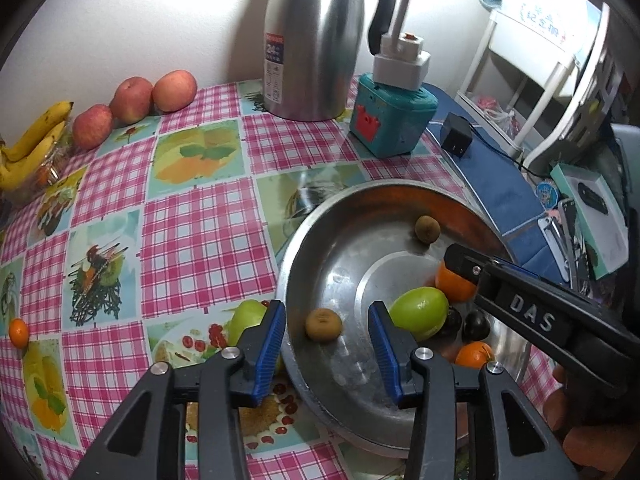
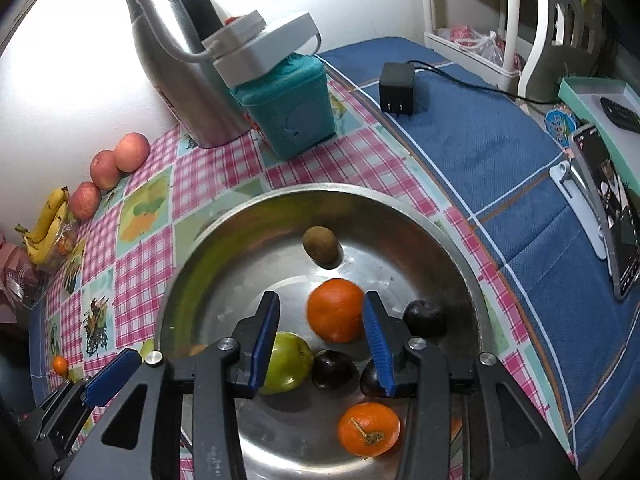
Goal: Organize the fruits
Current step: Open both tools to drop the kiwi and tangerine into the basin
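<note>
A steel bowl (image 1: 304,240) (image 2: 200,248) sits on the checked tablecloth. In the left wrist view, my left gripper (image 1: 326,306) hangs open over the bowl's near side. A brown kiwi (image 1: 324,323) lies between its blue pads without touching them. A second kiwi (image 1: 427,229) (image 2: 320,245) lies at the far side. My right gripper (image 2: 322,296) is open too, with an orange (image 2: 336,310) between its pads and a gap on the left. Also in the bowl are a green fruit (image 2: 288,364), dark plums (image 2: 334,370) and another orange (image 2: 368,428).
Three apples (image 1: 132,100), bananas (image 1: 32,144) and a small orange fruit (image 1: 19,332) lie at the table's left. A steel kettle (image 1: 316,40) and a teal box (image 1: 392,120) stand behind the bowl. A charger (image 2: 396,88) and a phone (image 2: 608,216) rest on blue cloth at right.
</note>
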{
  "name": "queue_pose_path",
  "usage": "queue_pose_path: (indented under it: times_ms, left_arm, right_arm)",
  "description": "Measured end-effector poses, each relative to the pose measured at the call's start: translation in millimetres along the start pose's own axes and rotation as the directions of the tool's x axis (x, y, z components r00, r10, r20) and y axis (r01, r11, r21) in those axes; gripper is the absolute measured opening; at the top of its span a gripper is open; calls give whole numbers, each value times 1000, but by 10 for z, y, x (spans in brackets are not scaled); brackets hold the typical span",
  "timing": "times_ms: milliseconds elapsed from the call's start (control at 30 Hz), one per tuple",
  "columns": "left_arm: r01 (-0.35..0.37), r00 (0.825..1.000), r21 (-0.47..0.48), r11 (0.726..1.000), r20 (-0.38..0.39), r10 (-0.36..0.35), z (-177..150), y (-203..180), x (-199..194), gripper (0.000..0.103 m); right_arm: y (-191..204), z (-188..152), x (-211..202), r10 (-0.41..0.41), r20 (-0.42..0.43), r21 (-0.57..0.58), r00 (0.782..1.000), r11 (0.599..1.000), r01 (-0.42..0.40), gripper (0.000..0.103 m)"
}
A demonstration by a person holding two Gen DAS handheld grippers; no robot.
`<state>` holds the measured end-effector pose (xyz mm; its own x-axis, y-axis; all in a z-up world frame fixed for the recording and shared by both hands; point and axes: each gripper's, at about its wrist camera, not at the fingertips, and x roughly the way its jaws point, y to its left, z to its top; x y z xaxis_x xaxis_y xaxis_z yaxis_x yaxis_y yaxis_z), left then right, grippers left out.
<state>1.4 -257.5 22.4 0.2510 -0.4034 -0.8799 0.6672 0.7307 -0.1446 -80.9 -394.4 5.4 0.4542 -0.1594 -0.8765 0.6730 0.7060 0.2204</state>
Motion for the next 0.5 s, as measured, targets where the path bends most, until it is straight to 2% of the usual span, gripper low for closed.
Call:
queue_pose_path:
  times_ms: [100, 300, 500]
  left_arm:
    - [-4, 1000, -52, 999, 3, 4, 9, 96, -50, 47]
    - [-49, 998, -148, 988, -47, 42, -33, 337, -48, 47]
    - [-60, 997, -252, 966, -55, 48, -59, 658, -138, 47]
  right_arm:
    - [55, 9, -77, 3, 10, -20, 1000, 1000, -3, 44]
    - [179, -33, -180, -32, -13, -55, 999, 998, 31, 44]
    - [285, -123, -249, -31, -30, -83, 999, 996, 28, 44]
